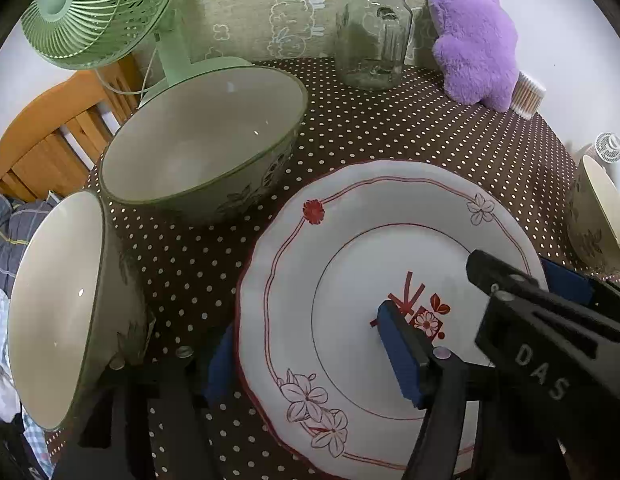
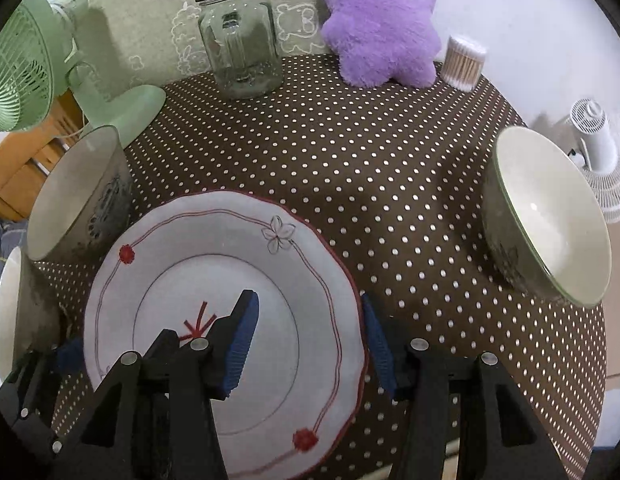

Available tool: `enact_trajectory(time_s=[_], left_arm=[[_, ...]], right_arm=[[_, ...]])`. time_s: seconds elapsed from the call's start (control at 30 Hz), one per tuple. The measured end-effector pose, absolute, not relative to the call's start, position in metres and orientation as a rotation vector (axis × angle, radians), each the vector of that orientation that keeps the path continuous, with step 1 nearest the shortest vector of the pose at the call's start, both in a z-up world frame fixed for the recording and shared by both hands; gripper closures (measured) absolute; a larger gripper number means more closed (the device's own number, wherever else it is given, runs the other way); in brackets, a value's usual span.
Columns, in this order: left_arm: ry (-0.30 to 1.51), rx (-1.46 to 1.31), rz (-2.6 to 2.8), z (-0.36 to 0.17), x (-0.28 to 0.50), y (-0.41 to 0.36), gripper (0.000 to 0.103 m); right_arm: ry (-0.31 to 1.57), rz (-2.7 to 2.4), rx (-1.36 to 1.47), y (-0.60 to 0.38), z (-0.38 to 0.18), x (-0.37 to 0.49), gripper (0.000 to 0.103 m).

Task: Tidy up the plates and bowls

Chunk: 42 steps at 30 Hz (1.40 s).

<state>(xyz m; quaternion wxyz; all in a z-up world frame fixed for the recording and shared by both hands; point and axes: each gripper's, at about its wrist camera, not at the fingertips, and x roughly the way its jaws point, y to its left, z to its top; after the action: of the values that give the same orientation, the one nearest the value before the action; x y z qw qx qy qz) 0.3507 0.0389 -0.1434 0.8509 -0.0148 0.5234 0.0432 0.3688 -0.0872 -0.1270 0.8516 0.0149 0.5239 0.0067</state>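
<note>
A white plate (image 1: 358,280) with red flower patterns lies on the dotted tablecloth; it also shows in the right wrist view (image 2: 230,280). My left gripper (image 1: 306,356) is open, one finger under the plate's left rim, one pad over its middle. My right gripper (image 2: 310,340) is open, straddling the plate's right rim. A green-rimmed bowl (image 1: 202,140) stands behind the plate on the left, another bowl (image 1: 62,304) at the near left. A third bowl (image 2: 550,220) stands at the right.
A green fan (image 1: 106,12), a glass jar (image 1: 372,36), a purple plush toy (image 1: 474,36) and a cotton-swab tub (image 2: 464,62) stand along the back. A white fan (image 2: 598,148) stands beyond the right edge. A wooden chair (image 1: 50,132) is at the left.
</note>
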Motion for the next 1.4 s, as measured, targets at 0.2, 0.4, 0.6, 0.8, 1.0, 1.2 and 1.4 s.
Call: enact_trajectory(time_s=[0.2,0.4,0.6,0.8,1.0,1.2,1.4], left_arm=[[1.101,-0.022,0.099,-0.143,0.352,0.038,0.035],[1.109,-0.021,0.077,-0.137,0.35,0.035,0.035],[1.072,-0.009,0.066,-0.119,0.344,0.032,0.037],[1.047,-0.016,0.047,-0.102,0.333,0.032,0.036],[1.01,-0.014,0.035,-0.079,0.319,0.037,0.037],[0.97,-0.017,0.015,-0.058,0.297,0.044,0.036],[0.936,-0.008,-0.039,-0.039,0.273,0.048,0.037]], right_arm=[[1.12,0.018,-0.004,-0.084,-0.131,0.373,0.047],[1.121,0.004,0.006,-0.09,-0.124,0.367,0.046],[1.107,-0.005,0.01,-0.092,-0.108,0.356,0.046],[1.085,-0.024,0.03,-0.093,-0.089,0.342,0.047],[1.044,-0.037,0.031,-0.092,-0.062,0.325,0.047],[1.013,-0.057,0.034,-0.083,-0.036,0.302,0.047],[0.974,-0.107,0.047,-0.077,-0.012,0.269,0.047]])
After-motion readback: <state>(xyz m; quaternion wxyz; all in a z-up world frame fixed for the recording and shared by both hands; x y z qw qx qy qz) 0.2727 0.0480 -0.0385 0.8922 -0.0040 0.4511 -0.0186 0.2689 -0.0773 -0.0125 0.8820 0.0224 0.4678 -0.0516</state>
